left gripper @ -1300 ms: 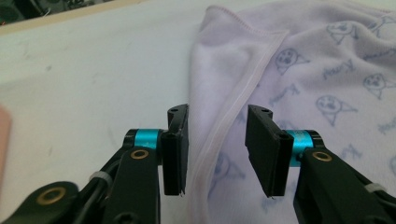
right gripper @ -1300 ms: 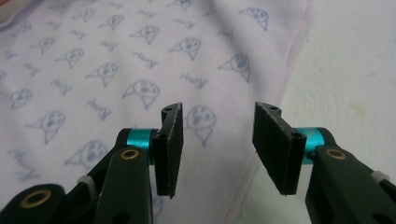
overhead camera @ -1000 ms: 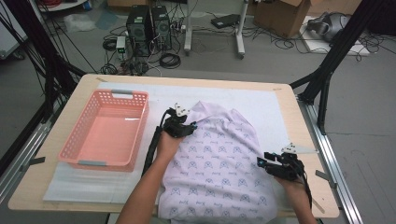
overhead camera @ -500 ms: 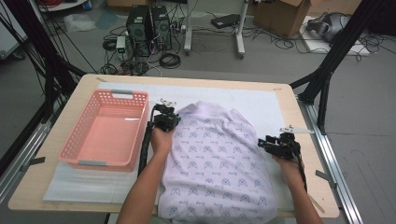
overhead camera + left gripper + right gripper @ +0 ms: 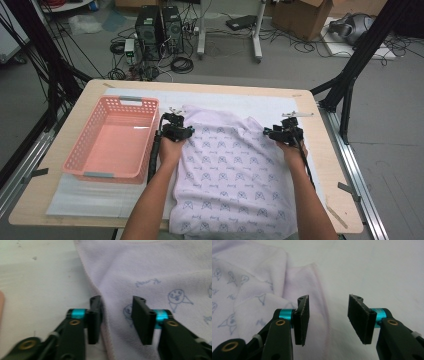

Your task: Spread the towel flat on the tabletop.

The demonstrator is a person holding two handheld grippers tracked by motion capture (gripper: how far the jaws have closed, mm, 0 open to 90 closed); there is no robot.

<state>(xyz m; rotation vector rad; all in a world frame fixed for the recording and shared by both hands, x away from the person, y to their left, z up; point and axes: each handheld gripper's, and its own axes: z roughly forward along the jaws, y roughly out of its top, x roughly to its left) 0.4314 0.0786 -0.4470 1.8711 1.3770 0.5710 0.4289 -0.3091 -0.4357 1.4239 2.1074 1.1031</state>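
Both claws sit at the far corners of a pale lilac cloth (image 5: 235, 180) printed with small blue drawings, which lies spread over the white sheet (image 5: 100, 200) on the wooden surface (image 5: 50, 197) and hangs toward the person at the near edge. Left claw (image 5: 176, 131) rests at the cloth's far left corner, just beside the pink basket (image 5: 116, 141), which stands apart from the cloth on the left. In the left gripper view the left claw (image 5: 117, 315) is released, its jaws having just been opening: the cloth's (image 5: 155, 272) pink-stitched hem runs up between the two pads, close against the left pad, with the right pad over the printed fabric and a clear gap between the pads. Right claw (image 5: 284, 133) is at the cloth's far right corner, near the right edge of the sheet. In the right gripper view the right claw (image 5: 328, 317) is also released, its jaws well apart: a rumpled corner of the cloth (image 5: 249, 290) lies beside and under the left pad, its hem reaching into the gap, while the right pad hangs over the bare white sheet (image 5: 374, 270).
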